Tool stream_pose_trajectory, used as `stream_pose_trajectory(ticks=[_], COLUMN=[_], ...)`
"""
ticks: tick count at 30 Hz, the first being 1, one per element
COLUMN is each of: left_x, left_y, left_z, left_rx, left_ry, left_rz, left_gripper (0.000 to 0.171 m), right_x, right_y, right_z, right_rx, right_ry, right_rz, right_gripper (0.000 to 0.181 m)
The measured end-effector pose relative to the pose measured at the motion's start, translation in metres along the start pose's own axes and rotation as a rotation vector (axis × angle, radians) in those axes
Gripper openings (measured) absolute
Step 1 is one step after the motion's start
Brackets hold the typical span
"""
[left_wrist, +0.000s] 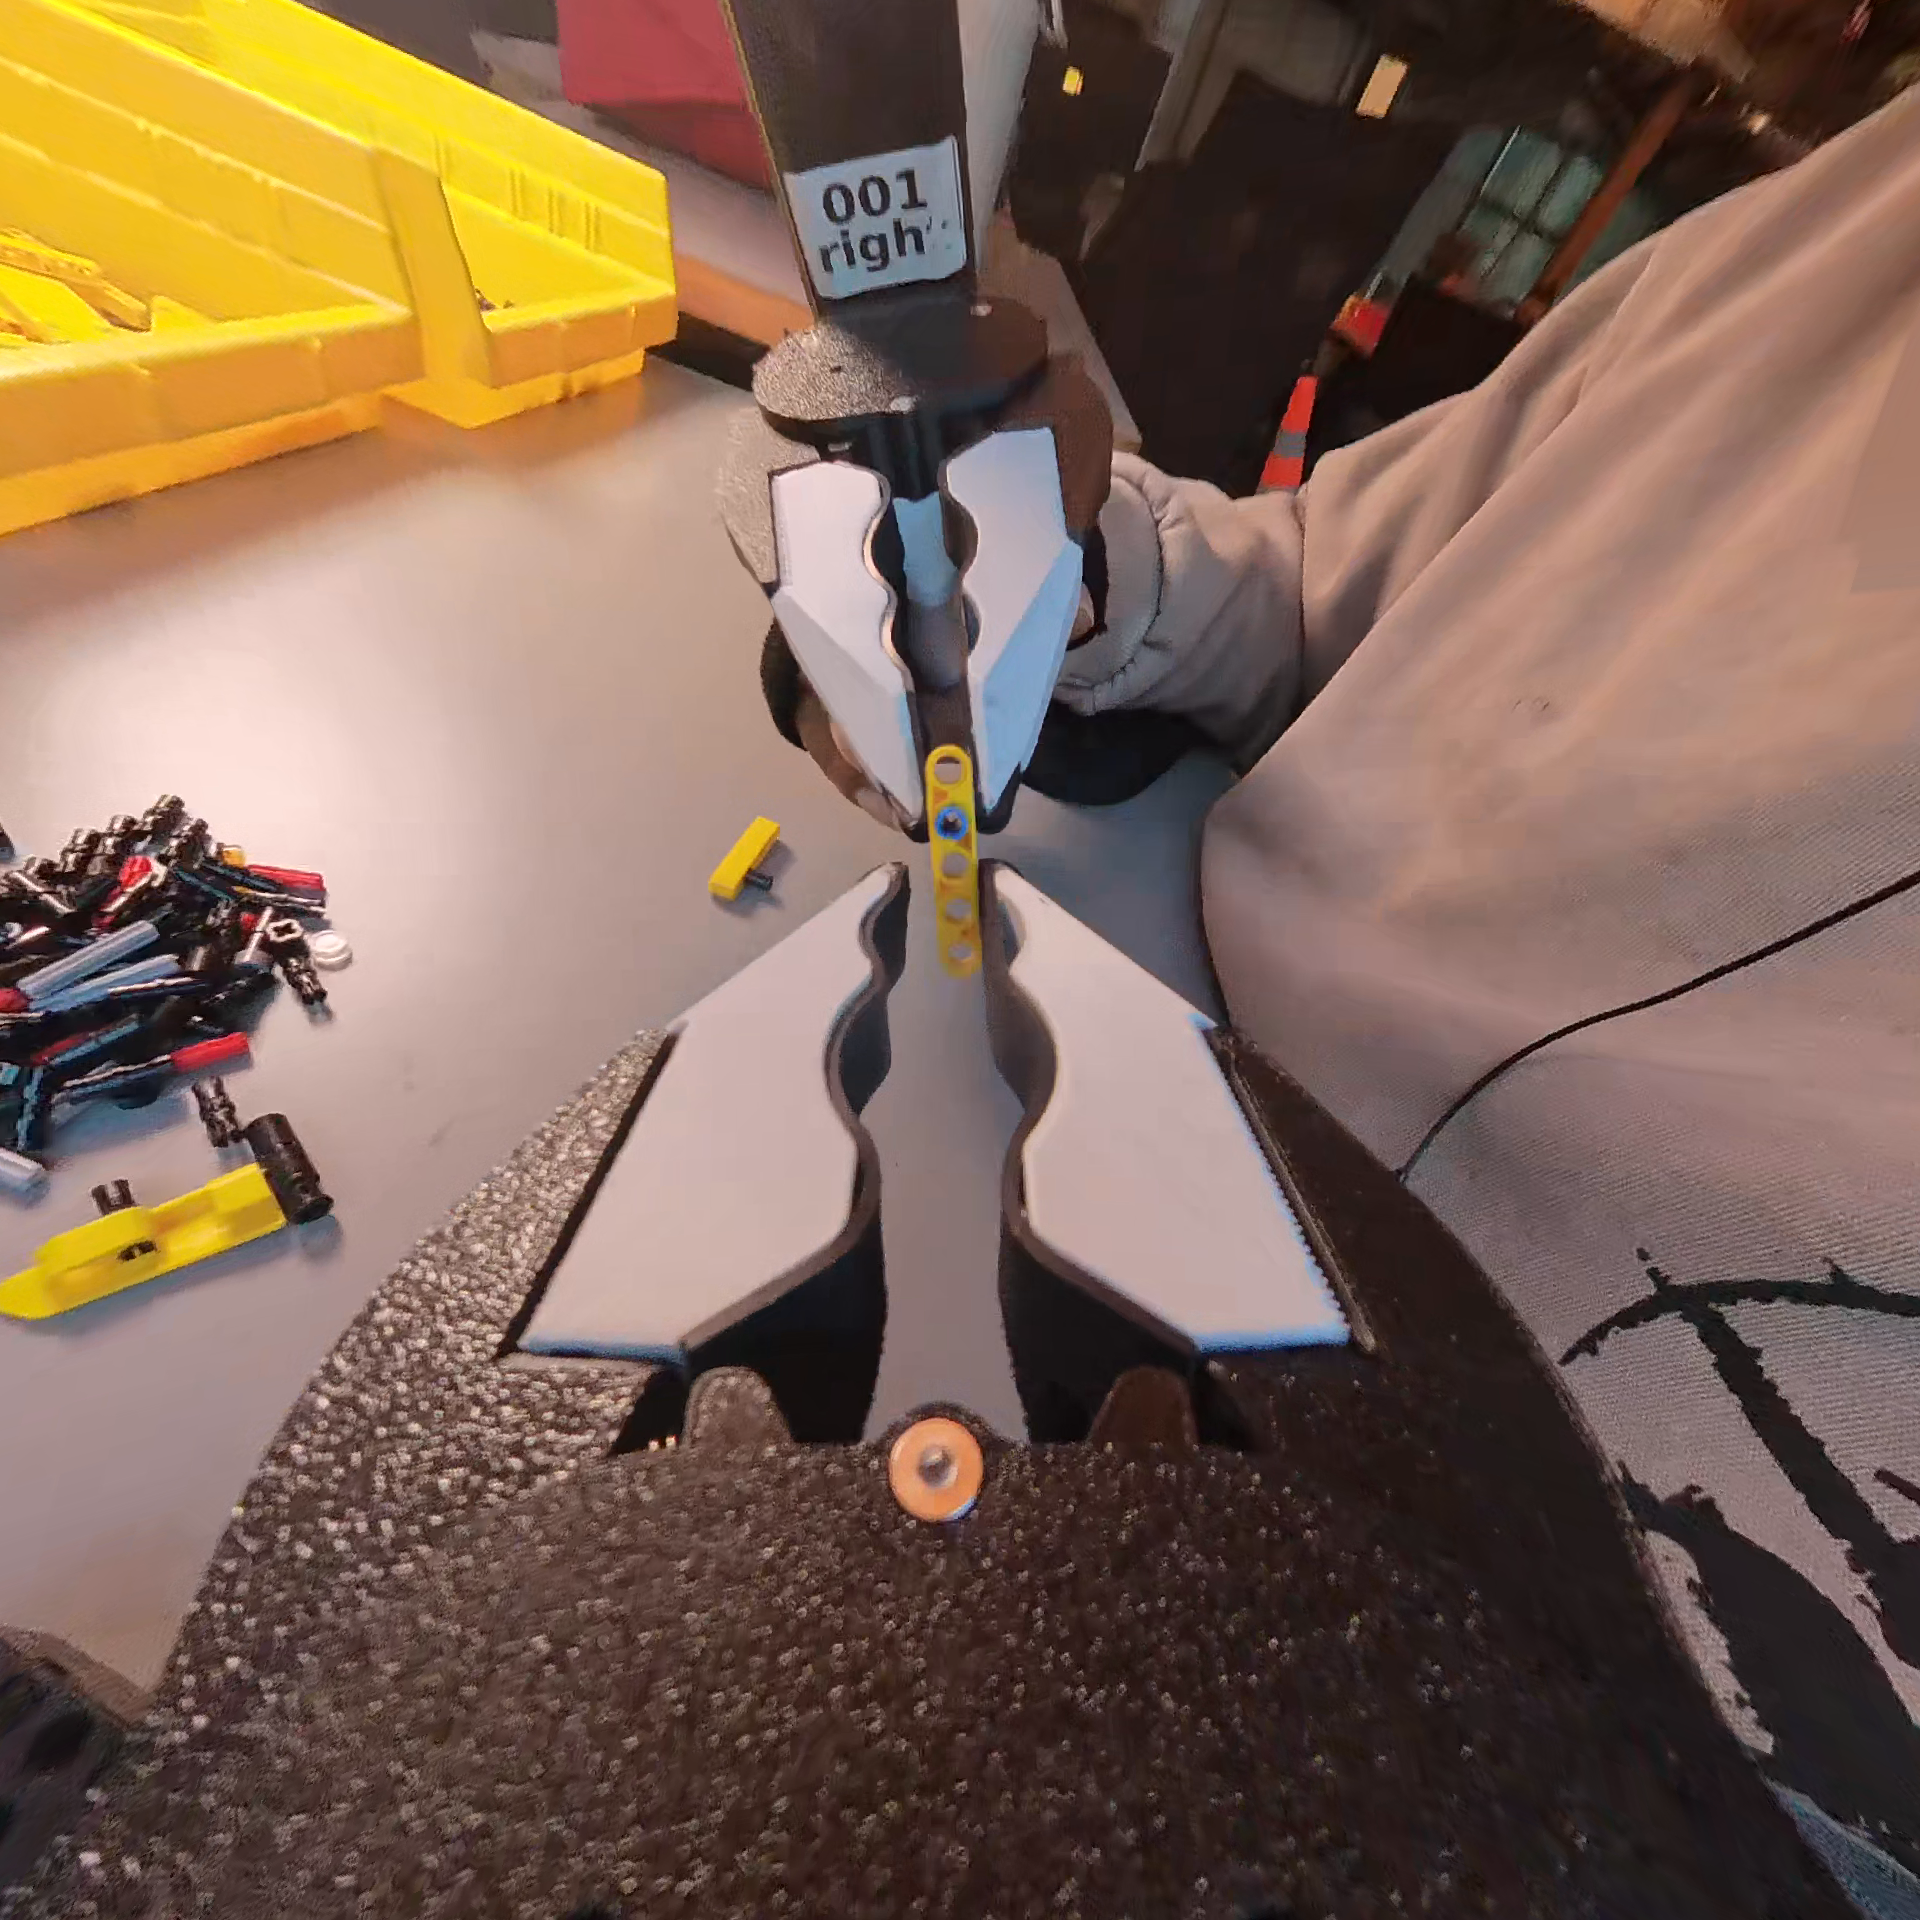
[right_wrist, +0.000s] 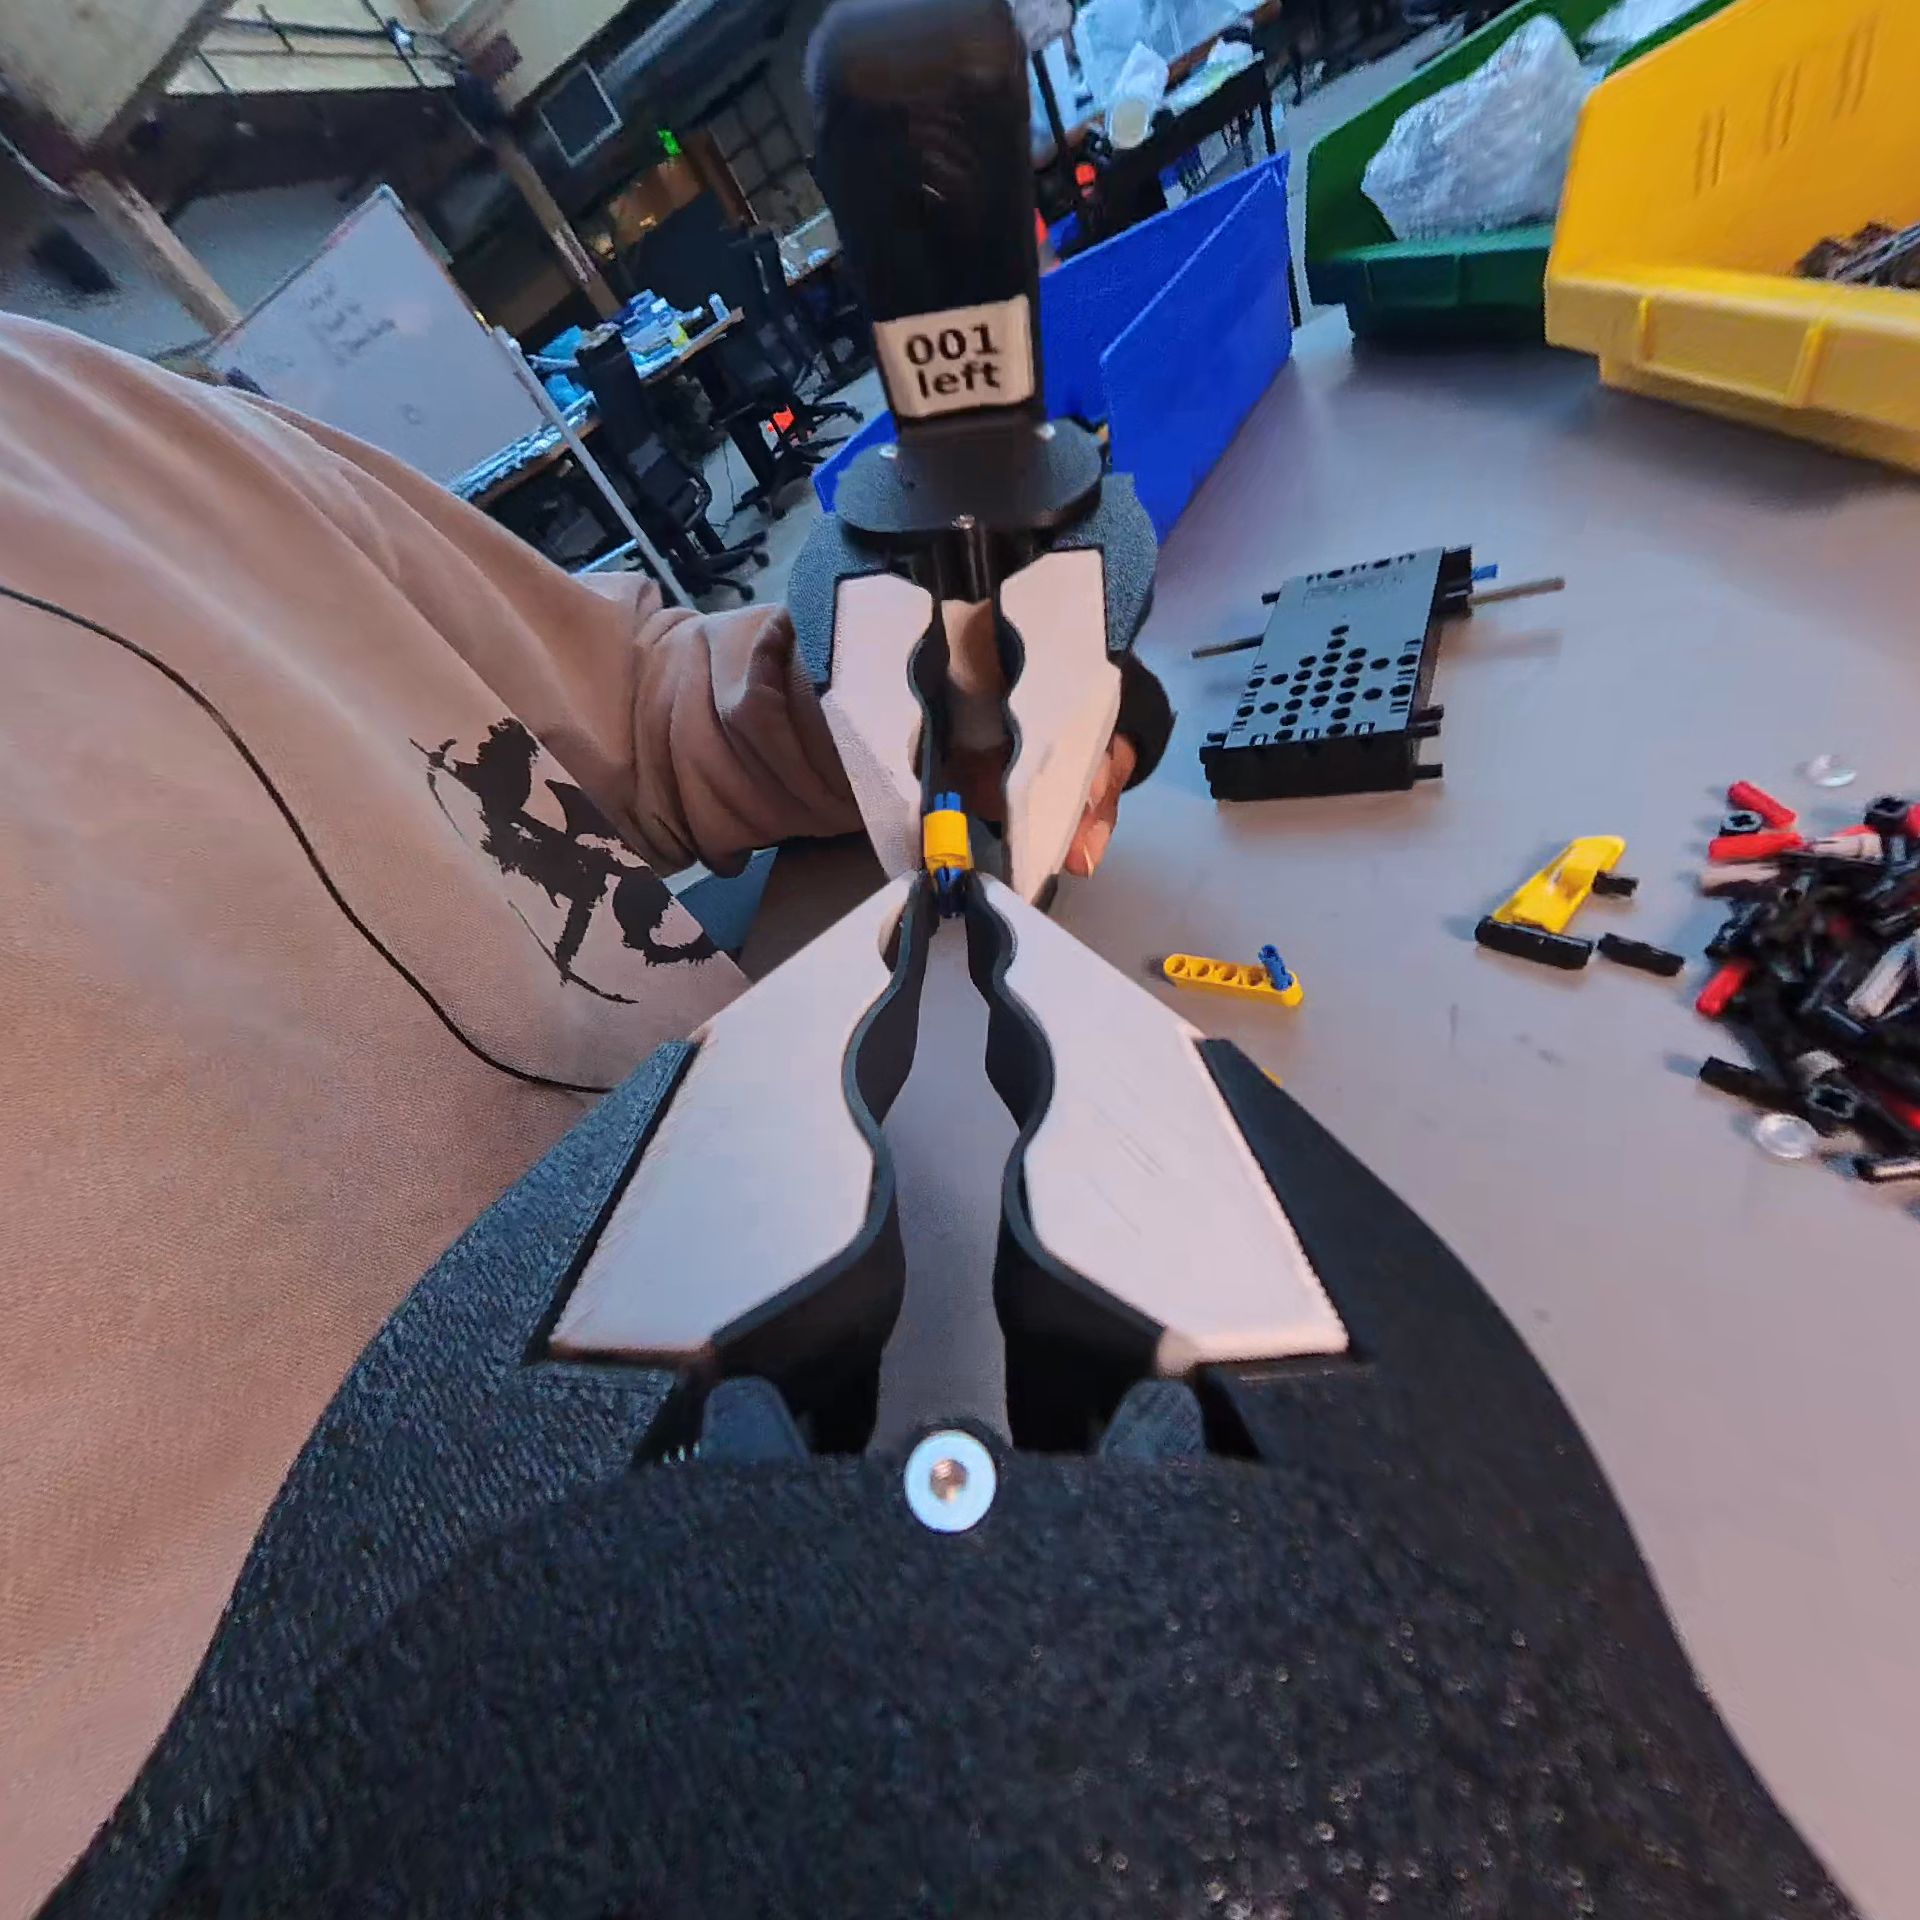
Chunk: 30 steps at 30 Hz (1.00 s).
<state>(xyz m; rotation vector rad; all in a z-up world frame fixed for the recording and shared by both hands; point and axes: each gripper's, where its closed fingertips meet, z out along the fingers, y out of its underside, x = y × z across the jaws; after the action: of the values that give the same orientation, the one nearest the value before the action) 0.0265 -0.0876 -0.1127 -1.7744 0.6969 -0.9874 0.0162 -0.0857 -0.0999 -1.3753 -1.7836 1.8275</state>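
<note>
A short yellow beam with several holes (left_wrist: 954, 894) stands upright above the grey table (left_wrist: 520, 675). My left gripper (left_wrist: 945, 878) is shut on its lower part. My right gripper (left_wrist: 954, 826) faces it from the far side, shut on a blue pin (left_wrist: 948, 824) that sits in one of the beam's upper holes. In the right wrist view my right gripper (right_wrist: 945, 888) pinches the blue pin (right_wrist: 948, 883) at its tips. The yellow beam (right_wrist: 945, 831) shows edge-on just beyond, between the fingers of the left gripper (right_wrist: 961, 862).
A pile of black, red and grey pieces (left_wrist: 125, 956) (right_wrist: 1818, 935) lies on the table, with a yellow panel (left_wrist: 135, 1236), a small yellow piece (left_wrist: 745, 857), another yellow beam with a blue pin (right_wrist: 1231, 977) and a black perforated plate (right_wrist: 1340, 675). Yellow (left_wrist: 312, 260) (right_wrist: 1745, 208), blue (right_wrist: 1174, 312) and green (right_wrist: 1403, 239) bins stand behind. A beige sleeve (left_wrist: 1558, 727) is close.
</note>
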Motion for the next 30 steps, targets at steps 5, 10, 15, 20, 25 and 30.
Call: stream_pose_trajectory(ticks=[5, 10, 15, 20, 25, 30], left_x=[0.005, 0.008, 0.007, 0.005, 0.000, -0.007], left_y=[0.009, -0.011, -0.028, -0.036, -0.044, -0.047], left_z=[0.001, -0.008, -0.014, -0.015, -0.019, -0.022], left_rx=[-0.053, 0.062, 0.140, 0.200, 0.272, 0.331], left_ry=[0.026, 0.043, 0.029, 0.042, 0.057, 0.059], left_rz=[0.002, -0.026, -0.047, -0.090, -0.145, -0.205], left_gripper=[0.007, 0.006, 0.006, 0.006, 0.006, 0.005], right_x=[-0.001, -0.007, -0.008, -0.008, -0.005, 0.003], right_y=[0.009, -0.006, -0.019, -0.024, -0.030, -0.029], right_z=[0.005, 0.004, 0.001, -0.001, -0.002, 0.001], right_rx=[-0.055, 0.033, 0.150, 0.191, 0.250, 0.241], right_ry=[0.003, -0.004, -0.045, -0.055, -0.043, 0.009], right_rz=[-0.056, -0.101, -0.047, -0.035, -0.006, -0.032], right_gripper=[0.005, 0.003, 0.003, 0.002, 0.002, 0.002])
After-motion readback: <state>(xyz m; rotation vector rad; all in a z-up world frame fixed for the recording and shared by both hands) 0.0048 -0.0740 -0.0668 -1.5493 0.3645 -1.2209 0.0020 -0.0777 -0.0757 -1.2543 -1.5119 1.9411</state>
